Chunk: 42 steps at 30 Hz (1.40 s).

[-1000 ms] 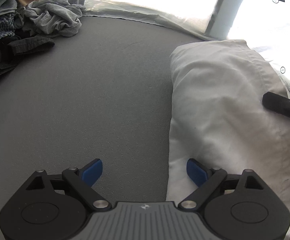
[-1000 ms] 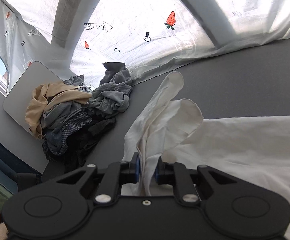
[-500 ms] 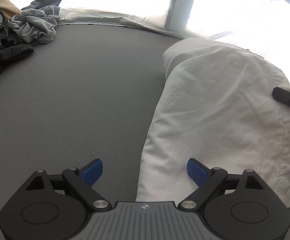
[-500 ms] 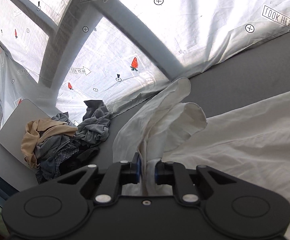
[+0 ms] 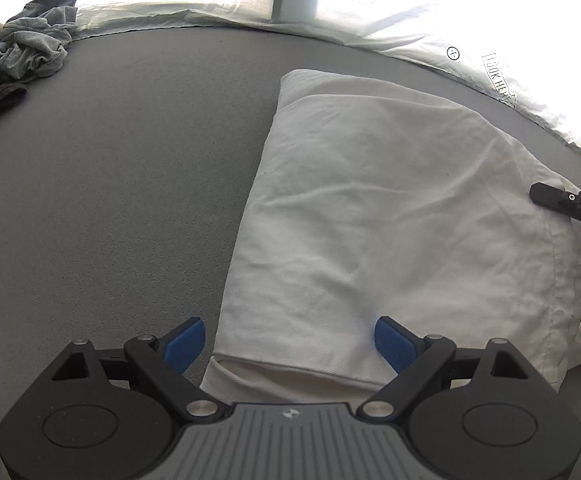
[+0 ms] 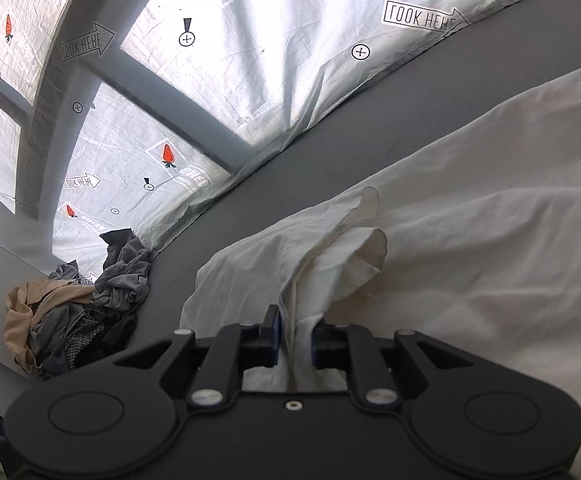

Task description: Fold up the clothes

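White garment (image 5: 390, 208) lies doubled, long axis running away from my left claw (image 5: 289, 343), spread wide over near hem, holding nothing; my right claw (image 6: 295, 346) pinches far corner

We see a plain white garment (image 5: 390, 208) on a dark grey tabletop (image 5: 110, 184), black tools with blue pads (image 5: 182, 340), a heap of grey, tan and perhaps checked clothes (image 6: 70, 312), and a white curtain (image 6: 250, 60) printed with orange carrots and black arrows.
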Each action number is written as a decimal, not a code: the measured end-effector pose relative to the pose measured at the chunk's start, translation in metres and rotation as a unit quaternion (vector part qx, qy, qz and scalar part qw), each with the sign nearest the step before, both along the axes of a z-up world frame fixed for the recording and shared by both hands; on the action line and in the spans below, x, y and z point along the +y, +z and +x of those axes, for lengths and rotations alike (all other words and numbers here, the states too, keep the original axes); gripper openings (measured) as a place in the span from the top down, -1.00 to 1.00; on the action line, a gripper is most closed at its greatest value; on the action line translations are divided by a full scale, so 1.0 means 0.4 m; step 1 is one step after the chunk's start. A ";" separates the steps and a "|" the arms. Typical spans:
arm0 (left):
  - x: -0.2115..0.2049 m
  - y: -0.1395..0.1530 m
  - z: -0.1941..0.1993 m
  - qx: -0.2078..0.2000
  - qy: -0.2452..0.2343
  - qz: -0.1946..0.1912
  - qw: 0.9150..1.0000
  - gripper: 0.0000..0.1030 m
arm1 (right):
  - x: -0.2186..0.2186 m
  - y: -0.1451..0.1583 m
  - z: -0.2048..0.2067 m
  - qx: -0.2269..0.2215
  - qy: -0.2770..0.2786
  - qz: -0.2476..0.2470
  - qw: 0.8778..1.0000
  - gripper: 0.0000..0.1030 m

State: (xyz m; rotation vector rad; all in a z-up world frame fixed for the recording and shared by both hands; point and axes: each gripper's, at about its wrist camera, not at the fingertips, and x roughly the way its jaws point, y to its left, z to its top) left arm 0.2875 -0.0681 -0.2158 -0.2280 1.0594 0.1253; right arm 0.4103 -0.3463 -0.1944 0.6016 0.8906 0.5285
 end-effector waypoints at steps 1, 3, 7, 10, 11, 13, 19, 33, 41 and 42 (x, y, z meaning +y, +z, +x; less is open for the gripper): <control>-0.007 -0.008 -0.007 0.005 0.006 -0.005 1.000 -0.79 | 0.001 -0.009 0.002 0.006 0.000 -0.014 1.000 0.62; -0.007 -0.023 -0.013 0.015 0.015 -0.008 1.000 -0.82 | 0.005 -0.033 0.006 0.017 0.002 -0.048 0.999 0.48; -0.003 -0.048 -0.015 0.030 0.032 -0.013 0.999 -0.93 | 0.017 -0.075 0.002 0.012 0.023 -0.098 0.995 0.47; -0.002 -0.053 -0.016 0.032 0.042 -0.015 0.999 -0.97 | 0.023 -0.069 -0.001 -0.005 0.040 -0.119 0.992 0.46; -0.002 -0.054 -0.017 0.032 0.043 -0.013 0.998 -0.98 | 0.025 -0.065 -0.001 -0.007 0.044 -0.127 0.991 0.43; -0.004 -0.053 -0.019 0.033 0.046 -0.010 0.998 -1.00 | 0.024 -0.056 -0.006 -0.014 0.049 -0.142 0.989 0.40; -0.018 -0.008 -0.009 0.015 0.029 0.029 0.999 -0.99 | -0.034 -0.029 -0.042 -0.026 0.025 -0.177 0.984 0.30; -0.190 0.039 0.066 -0.016 -0.047 0.092 0.995 -0.99 | -0.346 -0.013 -0.163 -0.023 -0.098 -0.193 0.976 0.17; -0.342 -0.031 0.092 0.009 -0.058 0.120 0.991 -0.99 | -0.557 -0.011 -0.223 -0.012 -0.146 -0.171 0.974 -0.21; -0.353 -0.039 0.095 0.012 -0.056 0.130 0.990 -1.00 | -0.578 -0.012 -0.227 -0.008 -0.146 -0.176 0.973 -0.21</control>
